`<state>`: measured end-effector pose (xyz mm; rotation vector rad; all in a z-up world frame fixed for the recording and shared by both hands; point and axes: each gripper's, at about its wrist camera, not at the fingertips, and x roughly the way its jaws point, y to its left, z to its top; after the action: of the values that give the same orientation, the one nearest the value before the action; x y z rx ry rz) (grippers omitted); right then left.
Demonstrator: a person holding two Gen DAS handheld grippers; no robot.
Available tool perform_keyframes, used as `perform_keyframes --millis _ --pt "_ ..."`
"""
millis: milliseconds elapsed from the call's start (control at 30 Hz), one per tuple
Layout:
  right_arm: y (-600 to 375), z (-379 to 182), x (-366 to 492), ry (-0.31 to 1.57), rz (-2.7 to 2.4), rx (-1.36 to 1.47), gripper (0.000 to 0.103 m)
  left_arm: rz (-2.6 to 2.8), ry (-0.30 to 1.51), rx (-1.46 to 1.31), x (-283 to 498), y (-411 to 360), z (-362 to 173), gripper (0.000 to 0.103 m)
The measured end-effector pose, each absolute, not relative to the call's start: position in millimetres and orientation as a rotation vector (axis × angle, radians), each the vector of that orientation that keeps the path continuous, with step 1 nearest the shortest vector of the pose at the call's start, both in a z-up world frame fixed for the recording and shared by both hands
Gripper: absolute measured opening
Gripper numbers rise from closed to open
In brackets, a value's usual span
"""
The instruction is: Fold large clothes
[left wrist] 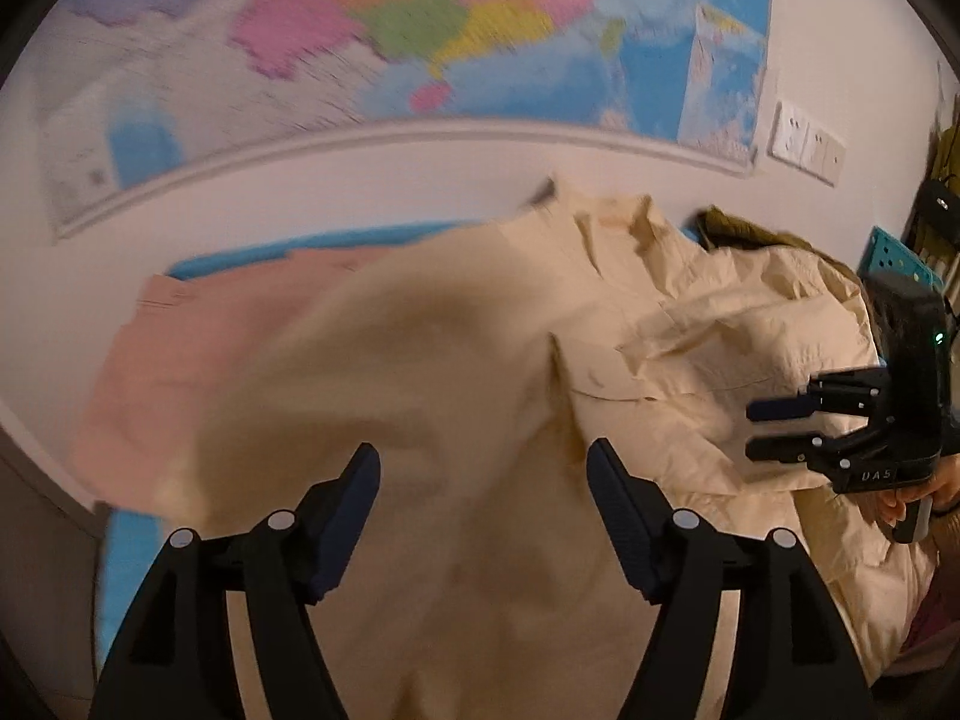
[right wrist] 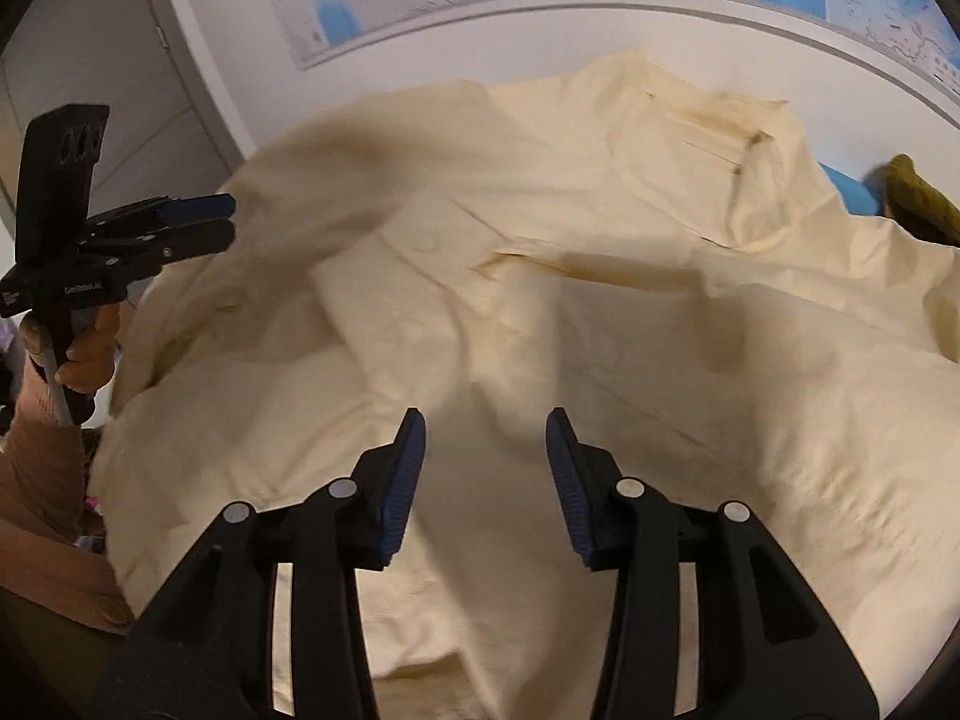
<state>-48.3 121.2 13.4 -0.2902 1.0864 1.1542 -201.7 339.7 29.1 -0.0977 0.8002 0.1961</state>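
Note:
A large cream shirt (left wrist: 480,330) lies rumpled across the surface, its collar (right wrist: 720,120) toward the wall. In the left wrist view my left gripper (left wrist: 483,462) hangs over the shirt's blurred left part, jaws wide apart, pads clear of the cloth. My right gripper (right wrist: 486,423) stands open above the crumpled middle of the shirt (right wrist: 540,300), with nothing pinched. Each gripper shows in the other's view: the right one (left wrist: 777,429) at the shirt's right edge, the left one (right wrist: 225,222) at its left edge, both held by a hand.
A pink garment (left wrist: 180,360) lies flat to the left on a blue cover (left wrist: 240,252). An olive garment (left wrist: 750,234) is bunched behind the shirt at the right. A wall map (left wrist: 420,30) and wall sockets (left wrist: 810,150) are behind. A blue pegboard (left wrist: 894,258) stands far right.

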Motion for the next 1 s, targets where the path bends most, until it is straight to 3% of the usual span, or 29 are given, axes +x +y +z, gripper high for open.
perform_keyframes --millis 133,433,500,533,567,633,833,867,933,1000 --pt "127.9 11.4 -61.5 1.108 1.176 -0.284 0.043 0.309 0.772 -0.083 -239.6 362.2 41.4 0.079" --pt "149.3 39.8 -112.4 1.044 1.378 -0.237 0.055 0.364 0.930 -0.132 -285.0 400.7 6.3 0.079" --pt "153.0 40.4 -122.3 1.058 1.406 -0.231 0.055 0.343 0.947 -0.157 -288.0 404.0 -0.4 0.067" --pt "154.9 39.8 -126.0 1.063 1.415 -0.227 0.055 0.335 0.965 -0.168 -287.6 405.1 -4.0 0.039" --pt "155.6 40.9 -128.9 1.069 1.427 -0.219 0.055 0.333 0.989 -0.183 -286.1 407.5 -6.9 0.020" --pt "154.9 44.0 -134.1 1.070 1.457 -0.190 0.055 0.333 0.993 -0.203 -285.9 407.0 -2.0 0.005" --pt "171.0 67.0 -163.8 1.011 1.653 -0.097 0.056 0.193 0.891 -0.257 -282.8 383.3 66.9 0.004" --pt "175.6 69.8 -170.4 1.002 1.691 -0.079 0.059 0.167 0.885 -0.246 -278.2 373.1 77.5 0.004" --pt "190.5 75.2 -188.9 0.971 1.774 -0.042 0.076 0.134 0.885 -0.220 -269.0 355.5 87.3 0.004" --pt "210.4 71.6 -202.8 0.959 1.788 -0.036 0.080 0.092 0.891 -0.192 -259.5 338.6 89.5 0.004"
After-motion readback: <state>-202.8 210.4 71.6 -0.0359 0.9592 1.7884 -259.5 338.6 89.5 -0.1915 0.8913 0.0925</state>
